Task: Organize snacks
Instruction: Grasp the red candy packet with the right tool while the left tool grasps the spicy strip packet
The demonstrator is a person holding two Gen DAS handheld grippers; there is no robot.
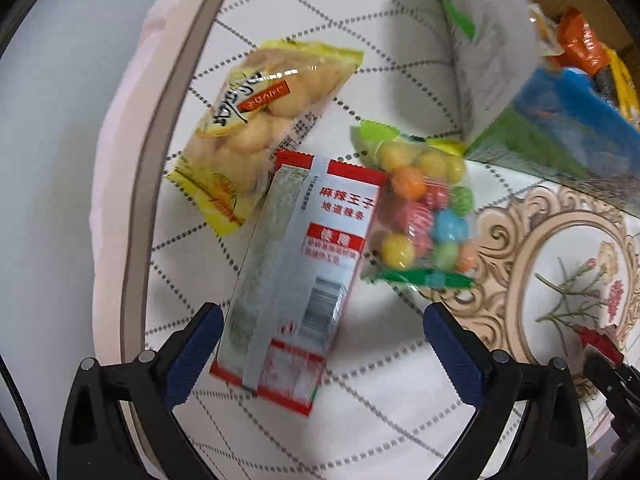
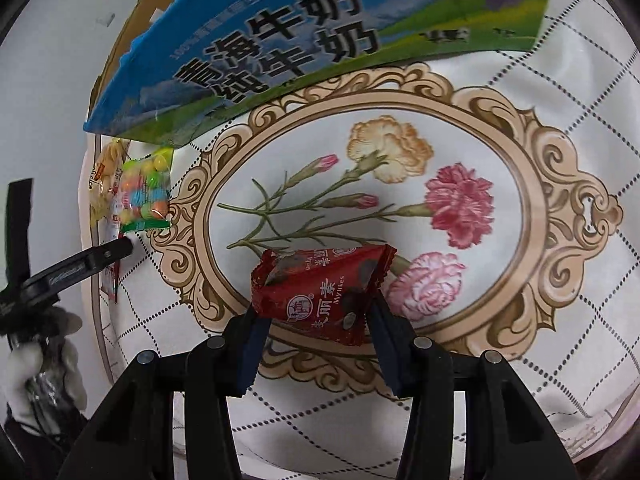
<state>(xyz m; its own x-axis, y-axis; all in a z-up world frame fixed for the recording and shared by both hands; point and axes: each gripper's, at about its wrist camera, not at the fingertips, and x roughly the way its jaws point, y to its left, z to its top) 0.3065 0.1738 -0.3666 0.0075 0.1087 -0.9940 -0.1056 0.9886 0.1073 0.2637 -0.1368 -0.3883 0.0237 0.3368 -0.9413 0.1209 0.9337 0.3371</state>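
In the left wrist view my left gripper [image 1: 322, 316] is open over a red and white snack packet [image 1: 304, 276] that lies between its fingers on the tablecloth. A bag of coloured candy balls [image 1: 424, 208] lies just right of the packet, and a yellow bag of biscuits [image 1: 260, 120] lies beyond it to the left. In the right wrist view my right gripper [image 2: 316, 312] is shut on a dark red Mylikes snack packet [image 2: 320, 284], held above the flower print. The candy bag [image 2: 146, 192] and the left gripper's finger [image 2: 100, 258] show at the left.
A blue and green milk carton box [image 2: 304, 40] stands at the back and holds several snacks [image 1: 580, 40]. The round table has a white quilted cloth [image 1: 360, 60] with a floral oval print [image 2: 360, 208]. The table edge [image 1: 160, 160] curves on the left.
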